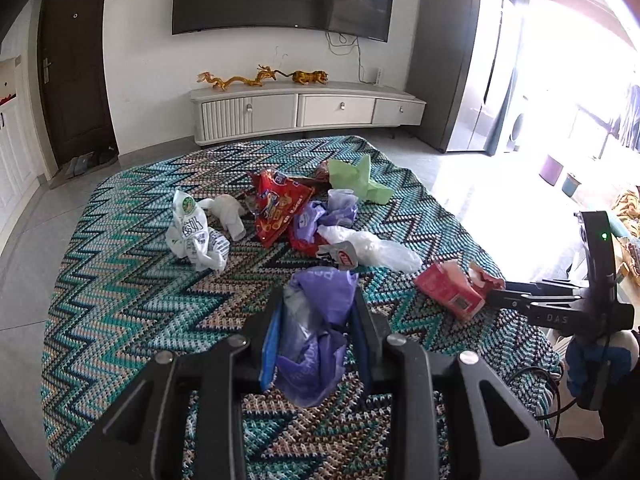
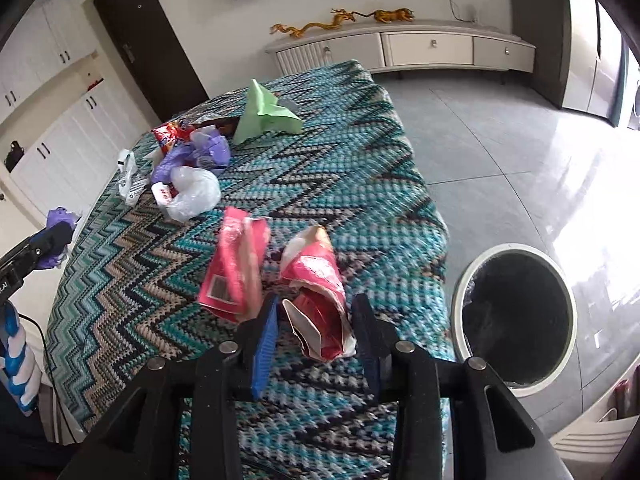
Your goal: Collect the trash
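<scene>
Risk noted: the crumpled purple bag [image 1: 316,336] is limp and could slip from the left gripper [image 1: 316,304] in transit; the torn red carton [image 2: 320,312] hangs loosely in the right gripper [image 2: 316,312] and could drop short of the bin [image 2: 516,312], seen at lower right of the right wrist view. The left jaws are closed partway on the purple bag, at lower centre of the left view. The right jaws are partly closed about the carton. Remaining trash is left mid-frame on the desk [image 1: 132,280], including a second red carton [image 2: 232,268]
</scene>
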Demonstrator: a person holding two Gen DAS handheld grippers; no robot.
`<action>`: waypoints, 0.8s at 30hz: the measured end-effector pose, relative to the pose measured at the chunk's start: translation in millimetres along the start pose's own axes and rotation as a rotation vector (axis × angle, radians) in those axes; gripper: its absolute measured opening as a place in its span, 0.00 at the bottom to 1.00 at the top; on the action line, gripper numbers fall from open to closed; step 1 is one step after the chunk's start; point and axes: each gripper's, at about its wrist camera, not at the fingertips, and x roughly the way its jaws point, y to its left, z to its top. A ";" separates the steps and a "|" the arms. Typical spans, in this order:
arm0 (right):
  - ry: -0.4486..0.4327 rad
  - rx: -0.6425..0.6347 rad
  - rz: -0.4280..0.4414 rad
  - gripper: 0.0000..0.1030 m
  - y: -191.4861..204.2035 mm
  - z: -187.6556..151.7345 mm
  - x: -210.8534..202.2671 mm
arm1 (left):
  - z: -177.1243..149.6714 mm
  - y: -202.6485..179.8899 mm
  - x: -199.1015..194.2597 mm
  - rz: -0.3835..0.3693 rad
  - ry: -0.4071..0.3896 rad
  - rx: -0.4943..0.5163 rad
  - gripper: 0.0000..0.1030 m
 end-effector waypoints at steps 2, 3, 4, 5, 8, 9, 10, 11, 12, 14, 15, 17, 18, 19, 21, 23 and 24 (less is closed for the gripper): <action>-0.004 0.002 0.001 0.37 -2.7 -0.3 -1.7 | -0.2 -0.1 0.7 0.003 0.003 -0.002 0.29; -0.007 0.000 -0.001 0.37 -2.6 0.2 -2.1 | 0.0 -0.5 2.1 0.003 0.005 -0.002 0.29; -0.009 -0.004 -0.004 0.40 -3.2 1.2 -1.5 | 0.3 -1.5 3.0 0.003 0.008 -0.001 0.29; -0.012 -0.005 -0.010 0.45 -4.5 2.3 -0.5 | 0.7 -2.6 3.6 0.000 0.010 -0.001 0.29; -0.016 0.002 -0.008 0.47 -8.1 4.4 3.2 | 1.8 -7.0 4.1 -0.008 0.013 0.003 0.29; -0.024 0.006 -0.002 0.46 -9.7 4.2 2.9 | 2.5 -9.7 3.5 -0.011 0.012 0.007 0.29; -0.030 0.011 0.011 0.34 -11.2 4.2 2.1 | 3.1 -11.4 3.0 -0.014 0.011 0.010 0.29; -0.035 0.013 0.033 0.27 -12.6 3.9 1.2 | 4.5 -14.4 2.4 -0.020 0.009 0.012 0.29; -0.040 0.013 0.044 0.27 -12.7 4.2 0.1 | 5.8 -17.5 2.0 -0.023 0.008 0.016 0.29; -0.054 0.012 0.068 0.26 -13.5 3.0 -4.7 | 9.2 -25.5 1.7 -0.028 0.005 0.028 0.29; -0.064 0.017 0.083 0.25 -14.3 2.5 -7.9 | 10.5 -28.5 2.0 -0.031 0.005 0.032 0.29; -0.092 0.031 0.108 0.25 -16.0 1.3 -17.8 | 15.4 -40.0 3.3 -0.050 0.008 0.047 0.29; -0.109 0.038 0.117 0.25 -18.0 1.1 -24.4 | 17.9 -45.9 4.1 -0.061 0.009 0.055 0.29; -0.126 0.043 0.121 0.25 -19.2 1.3 -30.9 | 20.2 -52.2 5.0 -0.069 0.010 0.065 0.29; -0.167 0.057 0.122 0.25 -25.0 1.4 -48.4 | 28.0 -70.2 8.8 -0.094 0.014 0.094 0.29; -0.208 0.083 0.112 0.25 -36.1 1.4 -67.4 | 37.3 -90.6 14.0 -0.127 0.020 0.122 0.29; -0.225 0.095 0.102 0.25 -42.5 1.0 -76.2 | 41.8 -101.8 17.2 -0.143 0.023 0.137 0.29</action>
